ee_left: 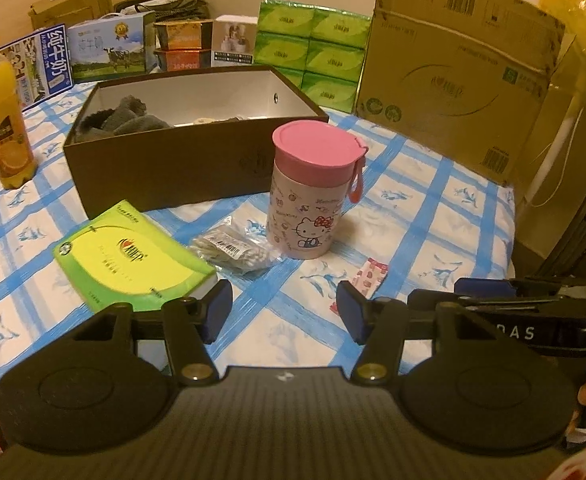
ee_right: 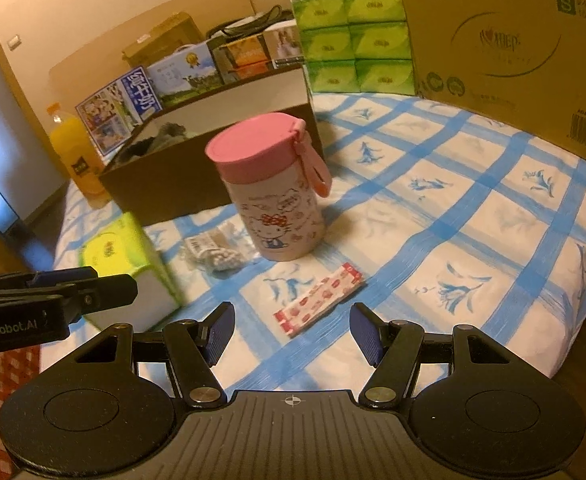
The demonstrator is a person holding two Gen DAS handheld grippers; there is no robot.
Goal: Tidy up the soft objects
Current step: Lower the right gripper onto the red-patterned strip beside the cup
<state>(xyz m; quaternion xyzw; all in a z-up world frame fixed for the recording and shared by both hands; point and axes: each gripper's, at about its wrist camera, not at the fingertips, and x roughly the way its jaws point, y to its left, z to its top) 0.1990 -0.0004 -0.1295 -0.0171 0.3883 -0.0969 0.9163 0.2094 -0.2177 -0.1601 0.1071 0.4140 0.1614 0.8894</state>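
A brown open box stands on the blue-checked sheet with grey fuzzy soft things inside at its left end. In front of it lie a green tissue pack, a bag of cotton swabs and a pink-lidded cartoon cup. A small pink patterned packet lies flat just beyond my right gripper, which is open and holds nothing. My left gripper is open too, over bare sheet between the tissue pack and the packet.
An orange juice bottle stands left of the box. Behind are milk cartons, stacked green tissue packs and a large cardboard box. The sheet's edge drops off at the right.
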